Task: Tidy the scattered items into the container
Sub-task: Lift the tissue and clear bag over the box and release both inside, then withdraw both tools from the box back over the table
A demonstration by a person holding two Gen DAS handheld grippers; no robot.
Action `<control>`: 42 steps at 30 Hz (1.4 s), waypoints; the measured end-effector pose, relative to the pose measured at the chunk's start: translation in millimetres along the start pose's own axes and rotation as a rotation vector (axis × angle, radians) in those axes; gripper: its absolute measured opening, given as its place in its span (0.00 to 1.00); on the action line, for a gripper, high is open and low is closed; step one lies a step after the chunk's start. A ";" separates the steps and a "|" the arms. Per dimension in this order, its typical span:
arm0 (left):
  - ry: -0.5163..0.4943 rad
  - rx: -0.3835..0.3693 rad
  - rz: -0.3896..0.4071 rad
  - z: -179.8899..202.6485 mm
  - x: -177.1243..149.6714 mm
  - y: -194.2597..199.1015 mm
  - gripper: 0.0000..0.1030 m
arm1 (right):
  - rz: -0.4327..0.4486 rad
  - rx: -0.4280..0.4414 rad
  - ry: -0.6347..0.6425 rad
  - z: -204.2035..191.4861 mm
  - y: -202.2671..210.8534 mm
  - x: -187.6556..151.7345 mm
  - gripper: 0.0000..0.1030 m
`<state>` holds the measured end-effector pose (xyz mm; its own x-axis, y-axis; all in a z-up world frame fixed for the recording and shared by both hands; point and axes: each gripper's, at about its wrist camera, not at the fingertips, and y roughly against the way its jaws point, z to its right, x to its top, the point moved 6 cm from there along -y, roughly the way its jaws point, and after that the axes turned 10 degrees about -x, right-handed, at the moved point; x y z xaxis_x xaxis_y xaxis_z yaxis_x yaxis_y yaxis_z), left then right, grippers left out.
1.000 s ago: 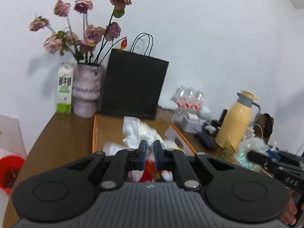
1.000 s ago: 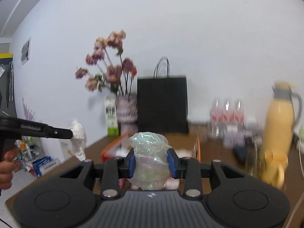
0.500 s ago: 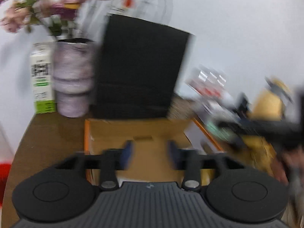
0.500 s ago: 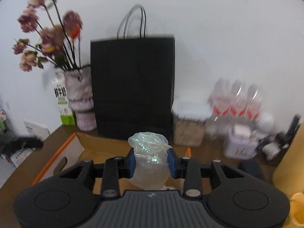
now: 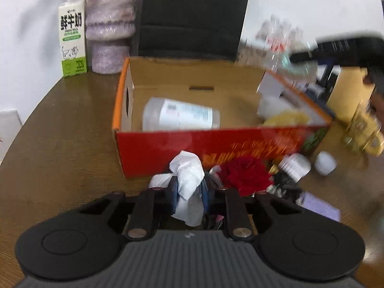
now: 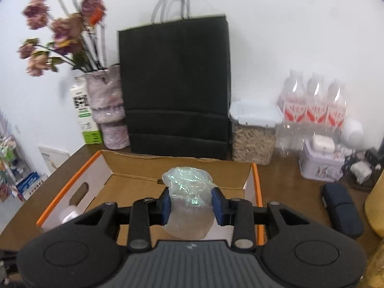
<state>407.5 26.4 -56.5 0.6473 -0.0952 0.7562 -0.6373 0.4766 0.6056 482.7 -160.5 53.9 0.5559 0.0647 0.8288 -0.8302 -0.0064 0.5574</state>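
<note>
An open red and orange cardboard box (image 5: 240, 144) stands on the brown table; it also shows in the right wrist view (image 6: 72, 192). A clear plastic cup (image 5: 180, 117) and yellow crumpled stuff (image 5: 285, 118) lie inside it. My left gripper (image 5: 189, 192) is low in front of the box, its jaws around a white crumpled tissue (image 5: 188, 175). A red fabric flower (image 5: 247, 175), a small white bottle (image 5: 296, 165) and a white cap (image 5: 325, 163) lie beside it. My right gripper (image 6: 190, 204) is shut on an iridescent crumpled plastic wrap (image 6: 188, 201) above the box.
Behind the box stand a black paper bag (image 6: 175, 84), a vase of dried roses (image 6: 105, 110), a milk carton (image 5: 72, 38), a grain jar (image 6: 254, 134) and water bottles (image 6: 314, 105). A yellow thermos (image 5: 350, 96) and a dark case (image 6: 340, 206) are at the right.
My left gripper dropped from above the box to the table in front of it, opened, and now brackets a white tissue. My right gripper carried the wrap over the box.
</note>
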 end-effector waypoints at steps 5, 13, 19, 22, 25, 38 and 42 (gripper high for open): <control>0.007 -0.060 0.171 -0.4 44.6 52.5 0.17 | 0.034 -0.031 0.042 14.5 24.6 4.4 0.33; 0.048 -0.084 0.148 1.9 169.1 22.5 0.16 | -0.047 0.023 -0.023 20.3 -7.8 30.4 0.36; 0.017 0.105 -0.009 -33.3 174.5 -92.8 0.16 | -0.250 0.019 -0.135 23.6 -94.2 23.5 0.36; 0.076 0.126 -0.069 -57.5 161.0 -128.9 0.16 | -0.265 -0.067 -0.098 25.4 -128.4 13.1 0.36; 0.096 0.158 -0.075 -66.2 159.4 -135.5 0.33 | -0.290 -0.109 -0.064 27.8 -150.0 -3.1 0.36; 0.180 0.151 -0.031 -49.9 171.5 -47.2 0.91 | -0.143 -0.113 -0.001 12.8 -75.3 35.3 0.74; 0.239 0.209 -0.032 -37.6 134.5 2.7 0.95 | -0.106 -0.097 -0.011 14.3 -14.5 34.0 0.79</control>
<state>508.5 47.7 37.5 0.7323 0.1129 0.6715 -0.6714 0.2844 0.6844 514.3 -172.5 74.7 0.6409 0.0488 0.7661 -0.7664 0.0967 0.6350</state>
